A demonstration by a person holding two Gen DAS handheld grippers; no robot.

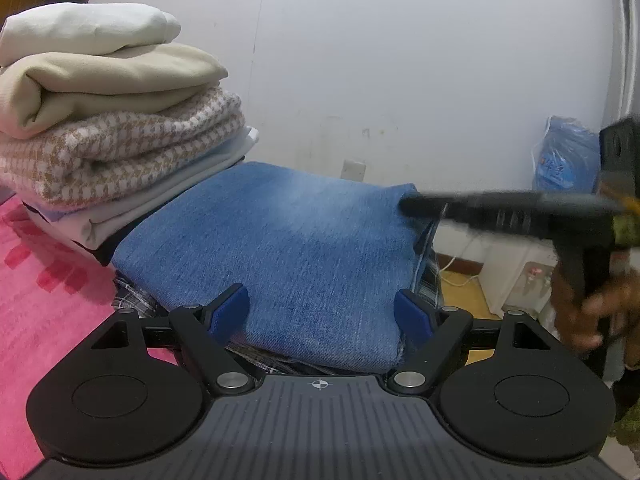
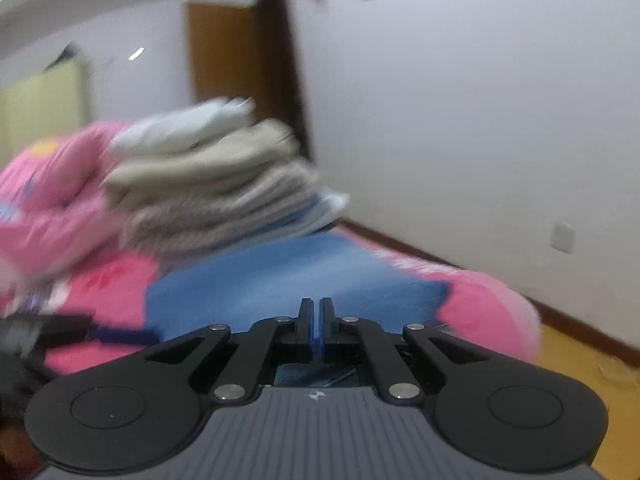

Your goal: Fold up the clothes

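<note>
Blue folded denim garment (image 1: pixel 276 256) lay at frame centre on the pink patterned bedcover (image 1: pixel 36 292), over a plaid cloth (image 1: pixel 132 300). At upper left stood a stack of folded cream, beige and houndstooth clothes (image 1: pixel 112 120). The left gripper (image 1: pixel 324 308) had its fingers wide apart, flanking the denim's near edge. The right gripper (image 2: pixel 316 320) had its fingers pressed together, empty, above the denim's right side.

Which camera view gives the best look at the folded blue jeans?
The left wrist view: the folded blue jeans lie sharp and central, weave visible, between the left gripper fingers. The right wrist view shows the jeans only as a motion-blurred blue patch beyond the shut right gripper.
</note>
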